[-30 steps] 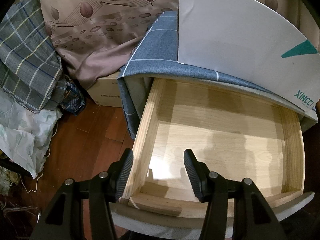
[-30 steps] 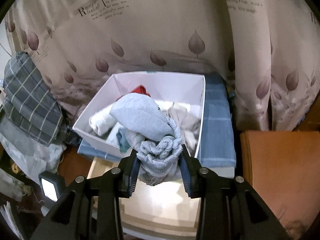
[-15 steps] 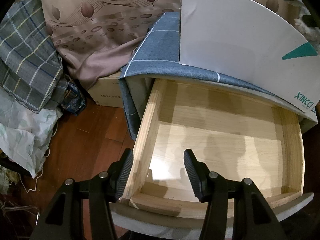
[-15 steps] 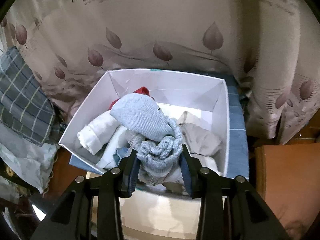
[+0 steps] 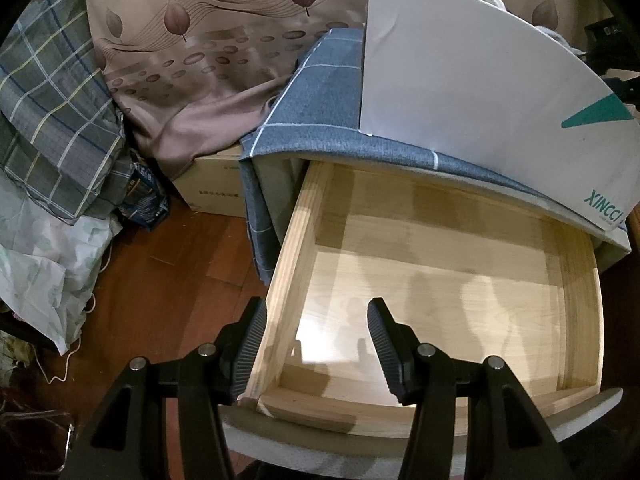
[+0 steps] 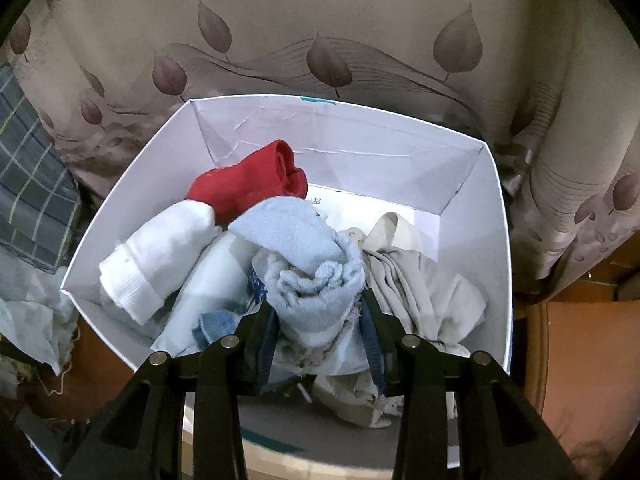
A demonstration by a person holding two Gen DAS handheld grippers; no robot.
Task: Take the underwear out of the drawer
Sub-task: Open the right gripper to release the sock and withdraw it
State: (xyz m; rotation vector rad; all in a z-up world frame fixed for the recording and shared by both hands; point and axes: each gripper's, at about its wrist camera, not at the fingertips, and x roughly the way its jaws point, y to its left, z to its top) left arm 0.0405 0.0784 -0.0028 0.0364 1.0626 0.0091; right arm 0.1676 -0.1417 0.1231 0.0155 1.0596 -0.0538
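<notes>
The wooden drawer (image 5: 440,264) stands pulled open below the blue checked cloth and shows only bare wood inside. My left gripper (image 5: 316,320) is open and empty, straddling the drawer's front left corner. My right gripper (image 6: 320,312) is shut on a light blue knitted underwear bundle (image 6: 312,264) and holds it inside the white box (image 6: 492,208), over other garments. A red piece (image 6: 248,184), a white roll (image 6: 156,256) and beige cloth (image 6: 404,276) lie in the box.
The white box (image 5: 480,92) sits on the blue checked cloth (image 5: 320,120) over the cabinet. A leaf-patterned curtain (image 6: 320,40) hangs behind. A plaid bundle (image 5: 52,120), a cardboard box (image 5: 216,188) and bags lie on the wooden floor at left.
My right gripper has moved forward and down with the blue bundle, from above the drawer to inside the white box. My left gripper has stayed at the drawer corner.
</notes>
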